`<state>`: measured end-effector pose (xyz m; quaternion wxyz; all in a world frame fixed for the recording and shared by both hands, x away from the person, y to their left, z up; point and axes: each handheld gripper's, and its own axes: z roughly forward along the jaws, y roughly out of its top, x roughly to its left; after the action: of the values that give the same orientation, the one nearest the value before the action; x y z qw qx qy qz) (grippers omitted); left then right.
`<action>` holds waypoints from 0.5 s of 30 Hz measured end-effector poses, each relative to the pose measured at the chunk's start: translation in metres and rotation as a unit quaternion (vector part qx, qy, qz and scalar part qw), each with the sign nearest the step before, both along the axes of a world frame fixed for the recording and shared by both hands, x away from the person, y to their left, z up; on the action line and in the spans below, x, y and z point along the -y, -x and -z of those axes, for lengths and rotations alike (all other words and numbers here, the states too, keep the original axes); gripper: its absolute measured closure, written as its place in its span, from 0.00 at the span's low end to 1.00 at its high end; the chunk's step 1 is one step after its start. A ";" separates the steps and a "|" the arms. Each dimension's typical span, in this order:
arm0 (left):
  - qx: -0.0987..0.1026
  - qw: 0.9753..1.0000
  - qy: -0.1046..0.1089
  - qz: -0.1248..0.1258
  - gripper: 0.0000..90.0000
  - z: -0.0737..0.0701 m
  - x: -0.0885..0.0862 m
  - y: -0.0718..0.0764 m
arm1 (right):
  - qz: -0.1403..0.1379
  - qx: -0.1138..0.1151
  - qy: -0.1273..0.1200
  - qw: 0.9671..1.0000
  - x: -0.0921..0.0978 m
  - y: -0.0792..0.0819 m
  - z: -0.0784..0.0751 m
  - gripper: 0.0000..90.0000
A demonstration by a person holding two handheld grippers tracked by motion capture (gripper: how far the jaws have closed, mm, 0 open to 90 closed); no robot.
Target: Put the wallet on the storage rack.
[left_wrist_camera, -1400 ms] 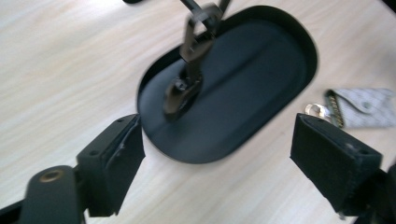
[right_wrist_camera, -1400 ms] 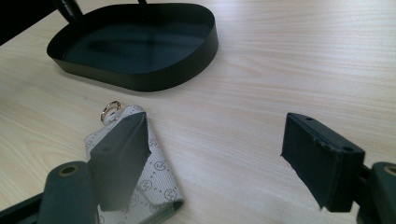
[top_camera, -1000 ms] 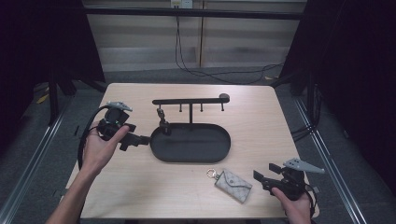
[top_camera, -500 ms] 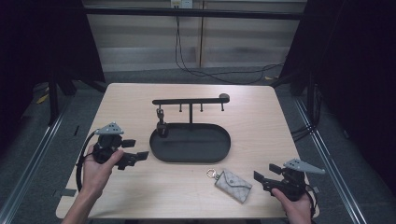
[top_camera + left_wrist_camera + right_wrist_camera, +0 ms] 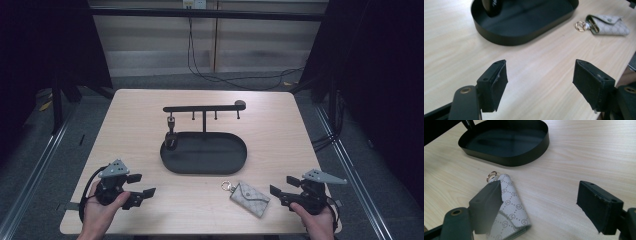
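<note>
At the near edge of the light wooden table (image 5: 125, 105), close to its near left corner, the person's left hand (image 5: 102, 212) holds the left gripper (image 5: 141, 193). Its jaws stand wide apart with only bare wood between them, and they point toward the right side of the table. Near the near right corner, the right hand (image 5: 314, 220) holds the right gripper (image 5: 279, 194). Its jaws are also wide open and hold nothing; they point to the left.

Just beside the right gripper, toward the middle of the near edge, lies the small grey patterned key pouch (image 5: 250, 198) with a gold ring (image 5: 226, 186) at its far left end. It lies flat on the table. In the right gripper view the left jaw is in front of the pouch (image 5: 512, 207), but whether it touches the pouch cannot be told.

Farther from the person, about the middle of the table, stands the black oval metal tray (image 5: 240, 162). It is near the pouch but does not touch it. At the far side of the tray a thin post carries a black horizontal bar with small hooks (image 5: 200, 108). From the left end of this bar a dark object (image 5: 171, 140) hangs down to the left end of the tray; what it is cannot be told.
</note>
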<state>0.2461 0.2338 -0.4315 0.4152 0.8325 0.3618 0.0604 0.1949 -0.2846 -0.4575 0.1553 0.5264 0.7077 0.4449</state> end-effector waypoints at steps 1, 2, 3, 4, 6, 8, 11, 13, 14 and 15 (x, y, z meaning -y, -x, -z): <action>0.000 1.000 0.000 0.000 0.30 0.000 0.000 0.000 | -0.002 0.000 0.000 1.000 -0.001 0.000 -0.001 0.22; -0.002 1.000 0.009 -0.002 0.30 0.004 -0.002 0.005 | -0.007 0.003 0.003 1.000 -0.001 0.000 -0.001 0.24; -0.002 1.000 0.015 -0.004 0.30 0.007 -0.003 0.008 | -0.009 0.005 0.006 1.000 -0.002 0.000 -0.002 0.24; -0.006 1.000 0.022 -0.005 0.30 0.009 -0.004 0.011 | -0.008 0.006 0.007 1.000 -0.002 0.000 -0.003 0.24; -0.024 0.999 0.042 -0.006 0.30 0.014 -0.006 0.014 | -0.019 0.004 0.000 1.000 -0.003 -0.002 -0.006 0.26; -0.024 0.999 0.037 -0.004 0.29 0.017 -0.004 0.017 | -0.038 -0.003 -0.016 0.999 -0.003 -0.004 -0.011 0.28; -0.018 1.000 0.020 0.006 0.29 0.020 0.002 0.023 | -0.049 -0.004 -0.003 0.999 -0.008 -0.005 -0.016 0.28; -0.014 1.000 0.016 0.014 0.29 0.021 0.004 0.026 | -0.055 -0.009 -0.005 0.998 -0.011 -0.007 -0.018 0.28; -0.009 1.000 0.014 0.020 0.28 0.021 0.005 0.028 | -0.057 -0.009 0.001 0.998 -0.013 -0.008 -0.020 0.28; -0.003 1.000 0.018 0.019 0.27 0.020 0.004 0.030 | -0.057 -0.009 0.014 0.998 -0.015 -0.009 -0.021 0.29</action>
<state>0.2165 0.2294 -0.4511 0.4302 0.8319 0.3478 0.0435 0.2041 -0.2692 -0.4364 0.1304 0.4867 0.7445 0.4381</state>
